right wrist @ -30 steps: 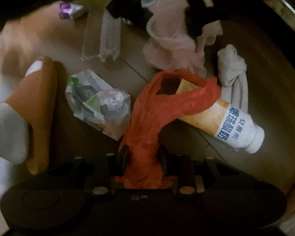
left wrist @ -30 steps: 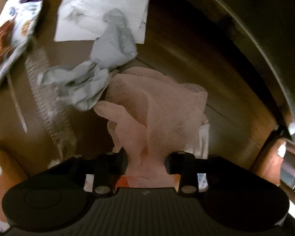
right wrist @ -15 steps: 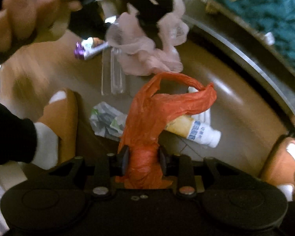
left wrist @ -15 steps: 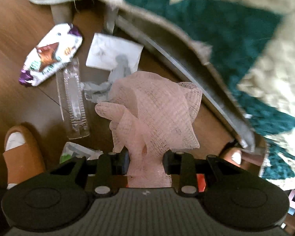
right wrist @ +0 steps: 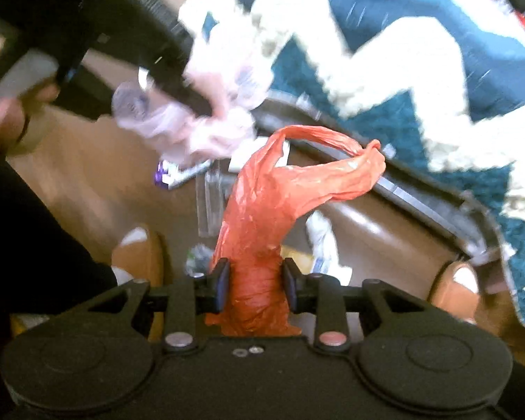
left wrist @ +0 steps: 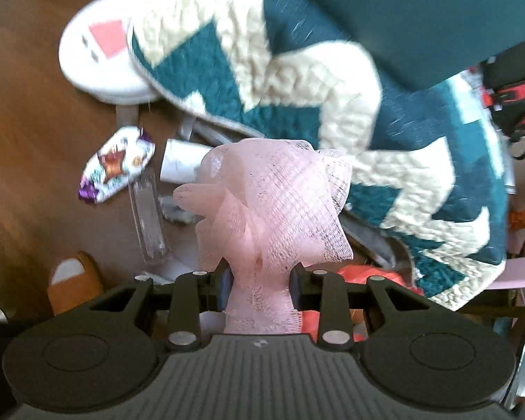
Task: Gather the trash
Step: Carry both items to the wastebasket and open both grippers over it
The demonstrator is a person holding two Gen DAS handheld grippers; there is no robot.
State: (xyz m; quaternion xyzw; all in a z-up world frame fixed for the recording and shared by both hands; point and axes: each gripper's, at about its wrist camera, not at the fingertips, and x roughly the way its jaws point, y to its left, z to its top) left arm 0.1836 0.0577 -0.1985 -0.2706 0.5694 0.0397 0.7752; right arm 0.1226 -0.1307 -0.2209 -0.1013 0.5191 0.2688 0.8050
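My left gripper [left wrist: 260, 288] is shut on a pink mesh net [left wrist: 273, 210] and holds it well above the floor. It also shows in the right wrist view [right wrist: 192, 129], blurred, under the left gripper's black body. My right gripper [right wrist: 253, 285] is shut on an orange plastic bag [right wrist: 280, 196], held up off the floor. On the wood floor below lie a purple-and-white snack wrapper [left wrist: 117, 168], a clear plastic tray [left wrist: 147, 217], a white paper sheet [left wrist: 180, 164] and a crumpled tissue [right wrist: 320, 238].
A teal and cream quilt [left wrist: 332, 80] hangs over a bed edge at the right. A white round device [left wrist: 98, 59] sits on the floor at the back. Orange slippers [right wrist: 141, 255] stand on the floor close below. A red and black bag [left wrist: 514, 105] lies at far right.
Both grippers have risen and tilted up from the floor with their loads. The quilt now fills the upper view; the bottle and trash on the floor have dropped lower and further away.
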